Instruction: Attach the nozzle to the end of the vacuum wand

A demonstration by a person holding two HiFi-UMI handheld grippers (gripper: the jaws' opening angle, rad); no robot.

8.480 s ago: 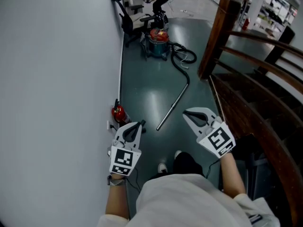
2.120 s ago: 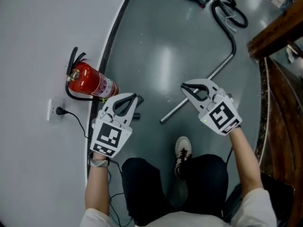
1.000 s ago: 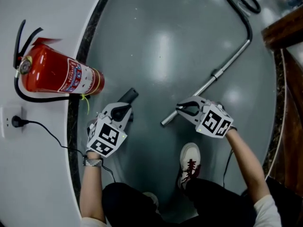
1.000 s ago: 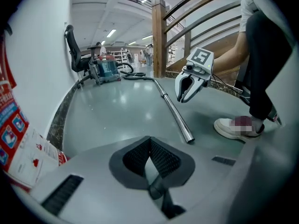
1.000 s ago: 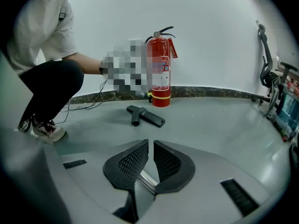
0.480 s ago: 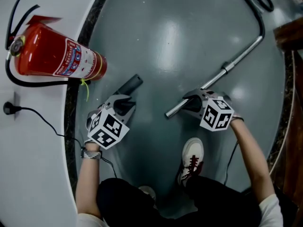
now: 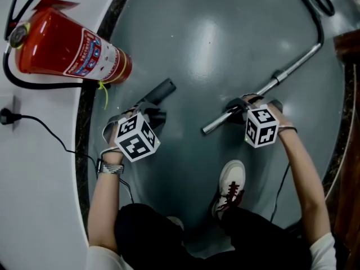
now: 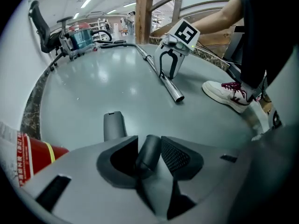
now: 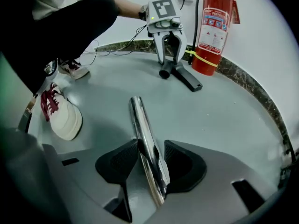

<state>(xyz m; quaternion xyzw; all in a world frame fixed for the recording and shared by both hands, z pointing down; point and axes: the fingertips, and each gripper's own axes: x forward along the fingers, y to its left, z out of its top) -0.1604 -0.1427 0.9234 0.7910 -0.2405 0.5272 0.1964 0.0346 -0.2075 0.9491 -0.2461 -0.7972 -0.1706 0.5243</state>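
The black nozzle [image 7: 161, 90] lies on the grey floor beside the wall. My left gripper [image 7: 147, 112] points down over it. Its jaws have just been opening, and the nozzle's round neck [image 8: 148, 152] sits between them with a gap at the left pad. The chrome wand [image 7: 292, 68] lies slanted on the floor, its open end [image 7: 207, 130] towards me. My right gripper [image 7: 239, 107] straddles it near that end. Those jaws have also just been opening, with the wand [image 9: 142, 125] between the pads and room on its right side.
A red fire extinguisher [image 7: 67, 48] stands against the white wall at left, with a black cord [image 7: 48, 135] below it. The person's white shoe [image 7: 231, 181] is close under the wand's end. The hose [image 7: 315, 4] runs off to the vacuum cleaner [image 8: 81, 31].
Both grippers have sunk to the floor and tipped downward. The left one now brackets the nozzle and the right one the wand; both sets of jaws went from shut to open.
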